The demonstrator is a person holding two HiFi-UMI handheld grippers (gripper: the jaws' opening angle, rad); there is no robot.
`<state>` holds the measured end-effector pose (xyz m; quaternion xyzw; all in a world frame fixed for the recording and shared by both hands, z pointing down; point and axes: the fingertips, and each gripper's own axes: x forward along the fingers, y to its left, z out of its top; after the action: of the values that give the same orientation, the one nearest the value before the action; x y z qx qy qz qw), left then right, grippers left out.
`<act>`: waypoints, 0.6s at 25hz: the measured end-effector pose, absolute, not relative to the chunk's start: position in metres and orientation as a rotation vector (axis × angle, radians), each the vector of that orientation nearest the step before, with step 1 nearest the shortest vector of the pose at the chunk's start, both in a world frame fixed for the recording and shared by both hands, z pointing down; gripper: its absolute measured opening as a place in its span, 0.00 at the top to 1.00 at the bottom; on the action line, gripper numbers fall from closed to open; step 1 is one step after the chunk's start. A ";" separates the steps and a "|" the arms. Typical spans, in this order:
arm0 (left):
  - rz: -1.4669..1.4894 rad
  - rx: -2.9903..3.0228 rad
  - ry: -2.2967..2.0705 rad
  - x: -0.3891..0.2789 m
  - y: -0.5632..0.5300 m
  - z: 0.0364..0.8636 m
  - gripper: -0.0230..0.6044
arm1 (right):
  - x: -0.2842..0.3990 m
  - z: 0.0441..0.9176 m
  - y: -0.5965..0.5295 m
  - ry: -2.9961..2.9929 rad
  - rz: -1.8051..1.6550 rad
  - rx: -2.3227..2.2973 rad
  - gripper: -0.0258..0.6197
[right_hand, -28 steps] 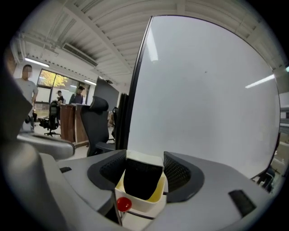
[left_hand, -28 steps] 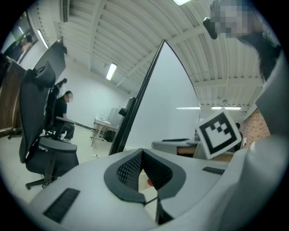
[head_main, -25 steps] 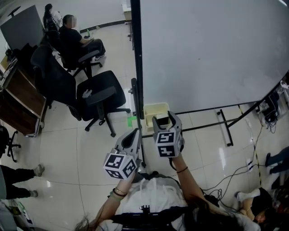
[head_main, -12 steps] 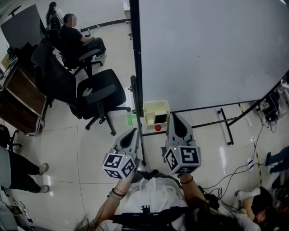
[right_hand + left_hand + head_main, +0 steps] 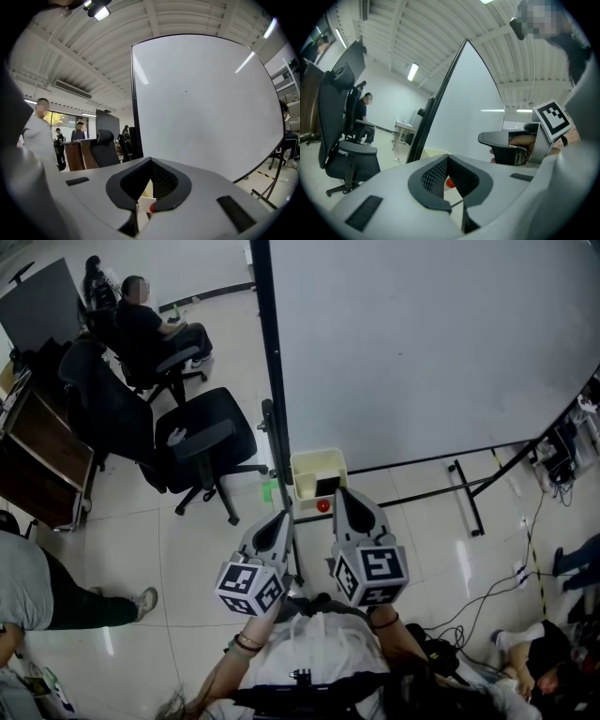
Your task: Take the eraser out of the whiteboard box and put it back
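Our right gripper (image 5: 343, 493) has pulled back from the box (image 5: 305, 468) at 12 o'clock, fingers pressed together, empty. The eraser (image 5: 325, 487) lies inside, so we judge it returned.

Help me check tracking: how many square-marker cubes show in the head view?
2. One white cube with black square markers rides the left gripper, lower centre; the other rides the right gripper beside it. None hidden.
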<state>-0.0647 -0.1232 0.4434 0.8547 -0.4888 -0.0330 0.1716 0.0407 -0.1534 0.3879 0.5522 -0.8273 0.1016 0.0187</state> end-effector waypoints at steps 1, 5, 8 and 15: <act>-0.093 2.426 -1.388 -0.065 -0.123 0.443 0.99 | 0.040 0.389 -0.154 -2.565 0.320 1.712 0.96; -0.093 2.423 -1.394 -0.069 -0.122 0.443 0.99 | 0.037 0.393 -0.154 -2.558 0.344 1.704 0.96; -0.096 2.420 -1.403 -0.072 -0.122 0.442 0.99 | 0.034 0.393 -0.155 -2.558 0.342 1.693 0.96; -0.095 2.410 -1.420 -0.079 -0.124 0.444 0.99 | 0.031 0.395 -0.158 -2.560 0.353 1.686 0.96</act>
<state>-0.0793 -0.1243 0.4438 0.8483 -0.5001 -0.0335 0.1706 0.0309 -0.1583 0.3952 0.5462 -0.8293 0.1145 0.0277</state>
